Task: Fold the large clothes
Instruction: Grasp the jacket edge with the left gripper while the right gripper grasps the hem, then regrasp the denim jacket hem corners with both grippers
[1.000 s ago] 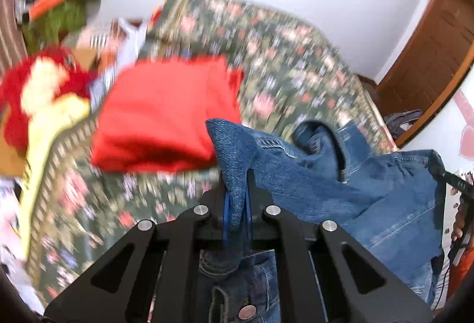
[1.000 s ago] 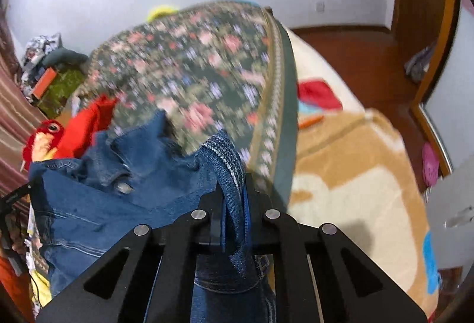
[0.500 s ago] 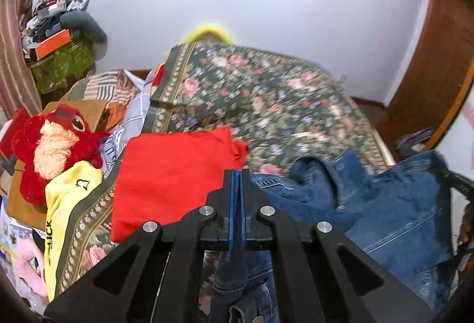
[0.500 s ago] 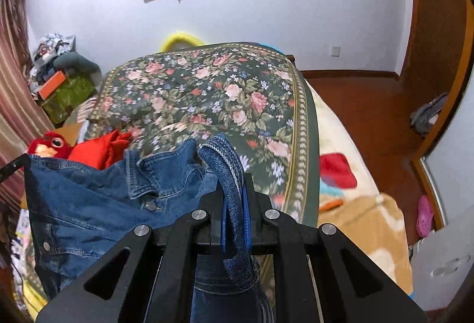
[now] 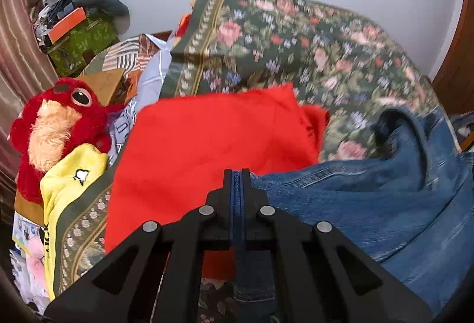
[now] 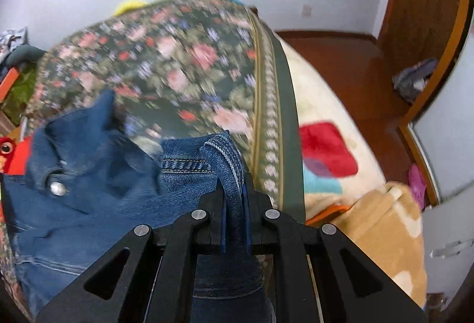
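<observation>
Presently I have both grippers clamped on one denim jacket (image 5: 370, 204): the left gripper (image 5: 237, 183) has its fingers pressed together on a thin denim edge, the right gripper (image 6: 235, 189) pinches a thicker hem fold. Between them the jacket spreads over the floral bedspread (image 6: 183, 56), beside a folded red garment (image 5: 207, 145), probably overlapping its near edge.
</observation>
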`<state>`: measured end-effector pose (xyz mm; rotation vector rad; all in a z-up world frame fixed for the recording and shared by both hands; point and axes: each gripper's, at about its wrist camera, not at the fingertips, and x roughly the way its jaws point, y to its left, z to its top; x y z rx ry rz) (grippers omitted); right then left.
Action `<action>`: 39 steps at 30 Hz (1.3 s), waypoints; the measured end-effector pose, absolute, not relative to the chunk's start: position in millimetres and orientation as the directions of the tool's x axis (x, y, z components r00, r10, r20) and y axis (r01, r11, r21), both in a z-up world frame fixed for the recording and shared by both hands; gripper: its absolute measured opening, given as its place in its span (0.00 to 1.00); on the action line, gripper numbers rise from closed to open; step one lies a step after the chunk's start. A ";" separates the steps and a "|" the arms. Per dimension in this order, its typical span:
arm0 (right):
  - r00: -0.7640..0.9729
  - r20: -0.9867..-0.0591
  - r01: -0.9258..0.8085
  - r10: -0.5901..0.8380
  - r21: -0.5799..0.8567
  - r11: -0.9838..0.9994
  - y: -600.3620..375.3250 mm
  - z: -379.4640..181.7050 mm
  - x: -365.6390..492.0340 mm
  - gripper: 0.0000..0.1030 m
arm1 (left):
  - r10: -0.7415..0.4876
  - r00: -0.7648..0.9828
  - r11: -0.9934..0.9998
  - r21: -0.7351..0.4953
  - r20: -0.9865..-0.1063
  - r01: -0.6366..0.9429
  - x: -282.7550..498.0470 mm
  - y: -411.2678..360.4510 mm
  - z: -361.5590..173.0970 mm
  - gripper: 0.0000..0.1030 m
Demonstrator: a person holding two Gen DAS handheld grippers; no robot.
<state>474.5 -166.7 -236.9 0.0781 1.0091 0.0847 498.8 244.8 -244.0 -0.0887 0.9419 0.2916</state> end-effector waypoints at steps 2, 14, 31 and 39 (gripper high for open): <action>0.503 -0.857 -0.023 0.115 0.120 0.993 -170.6 -250.4 475.9 0.09 | 0.220 0.537 0.955 0.069 -0.814 -0.288 501.4 244.7 -253.3 0.02; 0.495 -0.867 -0.059 0.054 0.029 0.998 -168.6 -226.3 446.3 0.17 | 0.199 0.517 0.966 0.077 -0.833 -0.247 484.6 226.3 -236.2 0.07; 0.681 -0.716 -0.227 0.154 -0.006 0.974 -154.8 -101.7 332.2 0.68 | 0.166 0.697 0.983 0.059 -0.698 -0.175 372.5 179.7 -118.4 0.69; 0.646 -0.748 -0.283 0.155 -0.047 0.958 -152.7 -119.3 283.8 0.78 | 0.089 0.680 0.986 -0.032 -0.728 -0.163 315.9 180.8 -123.6 0.78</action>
